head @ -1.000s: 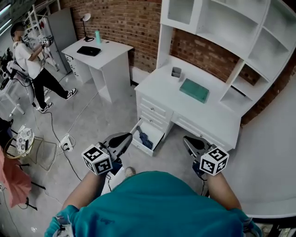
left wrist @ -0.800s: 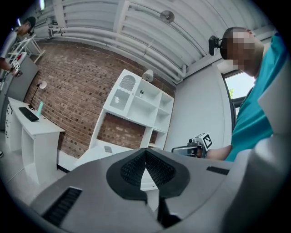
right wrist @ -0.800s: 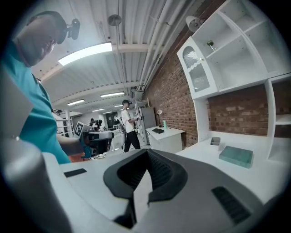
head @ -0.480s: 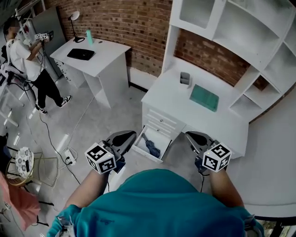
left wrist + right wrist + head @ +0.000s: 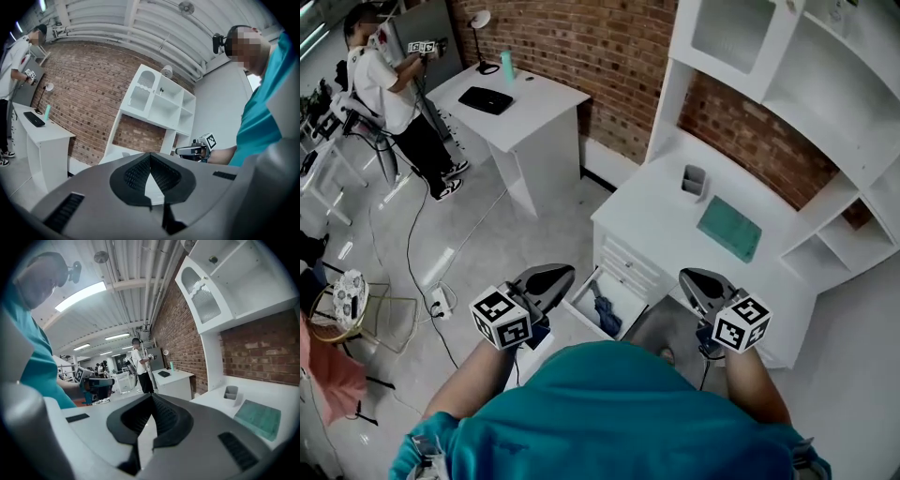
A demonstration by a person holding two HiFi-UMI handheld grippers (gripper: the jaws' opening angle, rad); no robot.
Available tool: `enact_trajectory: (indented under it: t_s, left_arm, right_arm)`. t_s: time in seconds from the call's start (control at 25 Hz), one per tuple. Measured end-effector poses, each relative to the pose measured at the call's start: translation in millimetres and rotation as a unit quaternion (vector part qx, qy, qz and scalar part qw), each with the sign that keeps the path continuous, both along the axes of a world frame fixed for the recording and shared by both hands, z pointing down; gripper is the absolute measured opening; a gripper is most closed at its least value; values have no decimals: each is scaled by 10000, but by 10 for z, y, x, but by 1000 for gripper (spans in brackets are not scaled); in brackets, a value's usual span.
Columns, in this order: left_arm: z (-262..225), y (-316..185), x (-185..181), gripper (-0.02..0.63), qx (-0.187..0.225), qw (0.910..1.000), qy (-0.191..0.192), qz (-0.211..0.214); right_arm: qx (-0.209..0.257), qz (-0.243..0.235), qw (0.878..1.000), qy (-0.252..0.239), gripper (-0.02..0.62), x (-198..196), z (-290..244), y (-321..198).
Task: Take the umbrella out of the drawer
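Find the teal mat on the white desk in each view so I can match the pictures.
Head view: teal mat lies on the desk top, right of centre, beside the grey cup.
Left gripper view: not visible.
Right gripper view: lower right, just right of the grey cup.
Shared landmark: the white shelf unit against the brick wall.

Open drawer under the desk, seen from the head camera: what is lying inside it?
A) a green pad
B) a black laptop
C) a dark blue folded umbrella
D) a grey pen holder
C: a dark blue folded umbrella lies in the open drawer, while the green pad and the grey pen holder sit up on the desk top.
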State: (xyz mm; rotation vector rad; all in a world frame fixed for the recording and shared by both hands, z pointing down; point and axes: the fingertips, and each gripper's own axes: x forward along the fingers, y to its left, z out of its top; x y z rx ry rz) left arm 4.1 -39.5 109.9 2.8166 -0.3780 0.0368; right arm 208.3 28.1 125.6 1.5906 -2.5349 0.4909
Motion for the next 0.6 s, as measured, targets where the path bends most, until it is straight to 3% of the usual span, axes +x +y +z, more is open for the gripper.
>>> enact_trajectory:
  t_s: [0.16,0.36,0.48,0.6]
  left_arm:
    - [65,34,429,14,-8,9979,-31,-654]
    - [162,163,905,14,-529,9915,116,-1183]
    - [229,178,870,14,-590,9895,-5,-1323]
    - [369,81,608,14,-593,9892,-119,-1333]
  right_arm:
    - [103,-759,9971,34,21,392,106,-163]
    - [-59,-1354,9908,2,21,815,137,-244]
    - [-148,-1398,9900,-150,21,832,268,-296]
    - [-255,-1326,9906,-239,21,618,476,-404]
